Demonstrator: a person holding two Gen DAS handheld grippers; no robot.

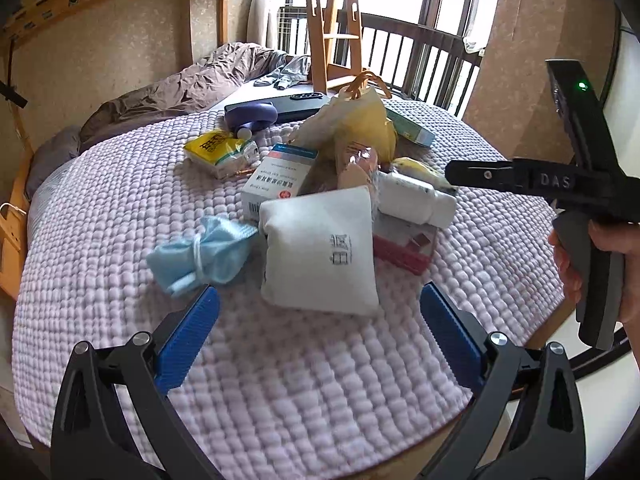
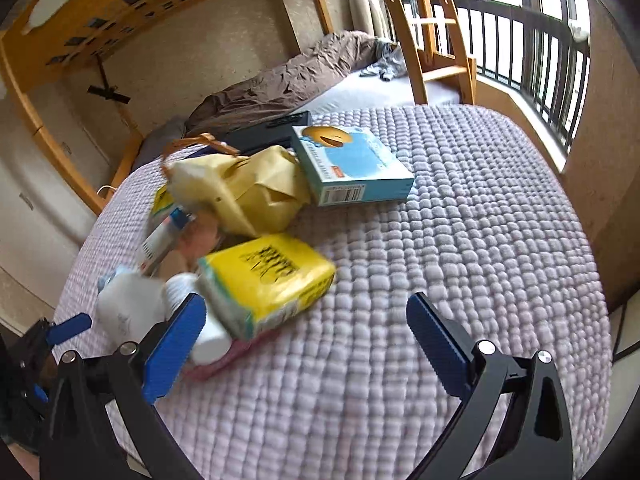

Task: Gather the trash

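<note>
A heap of trash lies on a quilted pinkish blanket point(image 1: 280, 380). It holds a white pouch point(image 1: 320, 248), a blue face mask point(image 1: 200, 256), a medicine box point(image 1: 276, 180), a yellow tissue pack point(image 1: 218, 152), a white bottle point(image 1: 412, 196), a red packet point(image 1: 404, 248) and a yellow paper bag point(image 1: 360, 120). My left gripper point(image 1: 320, 292) stands open just short of the white pouch, with nothing held. My right gripper point(image 2: 306, 300) is open too, with its left pad point(image 2: 176, 340) close to the bottle point(image 2: 208, 340) and a second yellow pack point(image 2: 268, 276).
A teal box point(image 2: 352, 164) rests behind the heap, beside a black flat device point(image 1: 288, 104) and a purple object point(image 1: 252, 114). A brown duvet point(image 2: 288, 80), a wooden ladder point(image 1: 332, 20) and a window railing point(image 2: 528, 48) stand beyond. A hand point(image 1: 612, 264) holds the right gripper's handle.
</note>
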